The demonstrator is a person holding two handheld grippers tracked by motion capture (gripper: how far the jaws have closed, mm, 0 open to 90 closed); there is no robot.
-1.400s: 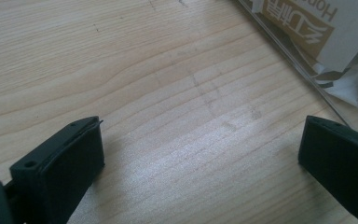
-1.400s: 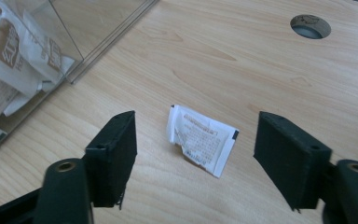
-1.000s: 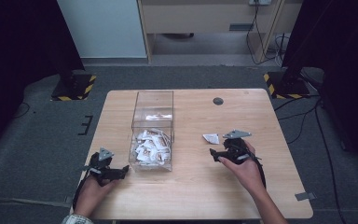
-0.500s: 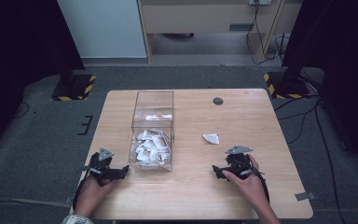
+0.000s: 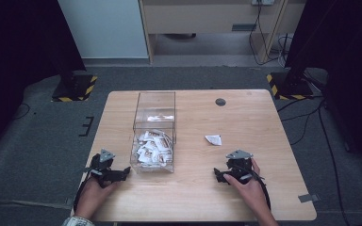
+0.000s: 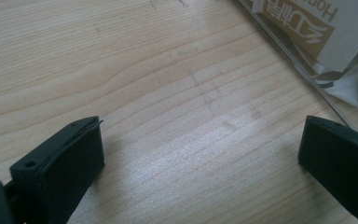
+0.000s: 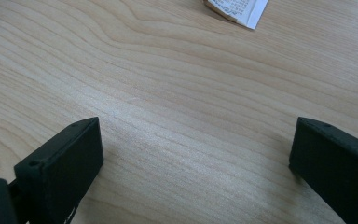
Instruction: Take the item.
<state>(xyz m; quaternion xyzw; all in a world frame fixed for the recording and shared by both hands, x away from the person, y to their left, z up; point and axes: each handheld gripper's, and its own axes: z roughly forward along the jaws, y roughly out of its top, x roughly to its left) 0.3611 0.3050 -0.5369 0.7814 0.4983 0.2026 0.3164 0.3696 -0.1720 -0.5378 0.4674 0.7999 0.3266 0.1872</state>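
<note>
A clear plastic box (image 5: 154, 109) stands on the wooden table (image 5: 264, 117), with several white sachets (image 5: 153, 148) piled at its near end. One loose sachet (image 5: 213, 139) lies flat on the table to its right, and its corner is at the top of the right gripper view (image 7: 237, 9). My right gripper (image 5: 219, 175) rests low near the front edge, a hand's length from that sachet. Its jaws have just been opening and now stand open (image 7: 196, 135) over bare wood. My left gripper (image 5: 121, 173) lies open (image 6: 200, 140) beside the box's near left corner, with sachets (image 6: 307, 28) behind the clear wall.
A small dark round hole (image 5: 220, 101) sits near the table's far edge. Black stands with yellow-striped bases (image 5: 73, 89) (image 5: 287, 84) flank the table on the grey floor. A strip of tape (image 5: 307, 197) marks the front right corner.
My right hand has drawn back from beside the loose sachet toward the front edge and sunk to the table. The sachet stays where it lay. The left hand has not moved.
</note>
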